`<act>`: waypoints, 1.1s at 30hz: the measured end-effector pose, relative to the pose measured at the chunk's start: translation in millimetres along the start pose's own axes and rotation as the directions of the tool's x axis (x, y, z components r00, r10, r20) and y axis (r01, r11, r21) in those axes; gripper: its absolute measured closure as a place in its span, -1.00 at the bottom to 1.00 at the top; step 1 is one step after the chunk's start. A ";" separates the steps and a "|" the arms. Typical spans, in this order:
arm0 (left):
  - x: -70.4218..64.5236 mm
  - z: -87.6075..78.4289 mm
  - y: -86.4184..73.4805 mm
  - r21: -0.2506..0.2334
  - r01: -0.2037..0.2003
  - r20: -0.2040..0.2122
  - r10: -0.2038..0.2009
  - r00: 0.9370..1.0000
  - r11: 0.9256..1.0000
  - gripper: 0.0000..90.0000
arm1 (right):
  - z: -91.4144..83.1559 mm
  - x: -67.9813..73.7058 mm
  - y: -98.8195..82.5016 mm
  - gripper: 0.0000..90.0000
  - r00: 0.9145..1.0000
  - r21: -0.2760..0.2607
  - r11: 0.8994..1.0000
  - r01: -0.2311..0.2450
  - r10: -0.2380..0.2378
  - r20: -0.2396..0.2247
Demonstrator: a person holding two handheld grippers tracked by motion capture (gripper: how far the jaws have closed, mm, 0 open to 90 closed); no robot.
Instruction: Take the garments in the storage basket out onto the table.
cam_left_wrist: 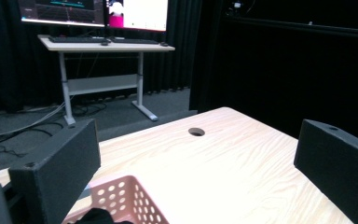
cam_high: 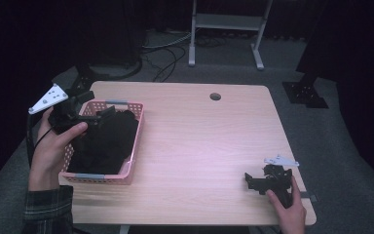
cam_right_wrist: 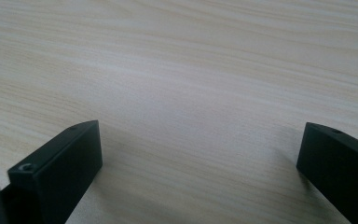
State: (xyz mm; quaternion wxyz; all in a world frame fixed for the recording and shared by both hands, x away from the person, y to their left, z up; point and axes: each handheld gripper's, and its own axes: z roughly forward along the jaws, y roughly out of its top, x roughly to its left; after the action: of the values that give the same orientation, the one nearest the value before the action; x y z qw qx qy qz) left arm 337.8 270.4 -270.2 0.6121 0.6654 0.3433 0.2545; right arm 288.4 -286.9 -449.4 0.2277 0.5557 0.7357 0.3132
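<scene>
A pink perforated basket (cam_high: 134, 146) stands on the left of the wooden table (cam_high: 199, 141), heaped with black cloth (cam_high: 104, 141). A hand holds my left gripper (cam_high: 106, 113) over the basket's far left corner, jaws pointing right across the cloth. In the left gripper view that gripper (cam_left_wrist: 198, 144) is open with nothing between its jaws; the basket's corner (cam_left_wrist: 121, 196) and a bit of black cloth (cam_left_wrist: 98, 217) show below. My right gripper (cam_high: 251, 181) sits low near the table's front right, held by the other hand. In the right gripper view it (cam_right_wrist: 200, 135) is open over bare wood.
A round cable hole (cam_high: 215, 96) lies near the table's far edge. Beyond the table are a white desk frame (cam_high: 226, 22), floor cables (cam_high: 168, 53) and black stand feet (cam_high: 304, 92). A desk with monitors (cam_left_wrist: 105, 44) shows in the left gripper view.
</scene>
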 end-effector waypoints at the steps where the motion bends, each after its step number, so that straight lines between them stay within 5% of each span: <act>1: 1.2 -1.1 0.2 0.000 0.000 -0.005 0.000 1.000 1.000 -1.00 | 0.0 0.0 0.0 -1.00 1.000 0.000 1.000 0.000 0.000 0.000; 33: 31.2 -7.3 -4.1 0.034 0.000 -0.083 0.003 0.997 0.999 -1.00 | 0.0 0.0 0.0 -1.00 1.000 0.000 1.000 0.000 0.000 0.000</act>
State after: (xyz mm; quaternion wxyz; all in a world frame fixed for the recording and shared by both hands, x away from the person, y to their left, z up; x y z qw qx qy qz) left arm 351.4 299.1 -276.0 0.5855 0.6650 0.3721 0.2765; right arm 288.4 -286.8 -449.4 0.2278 0.5557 0.7356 0.3134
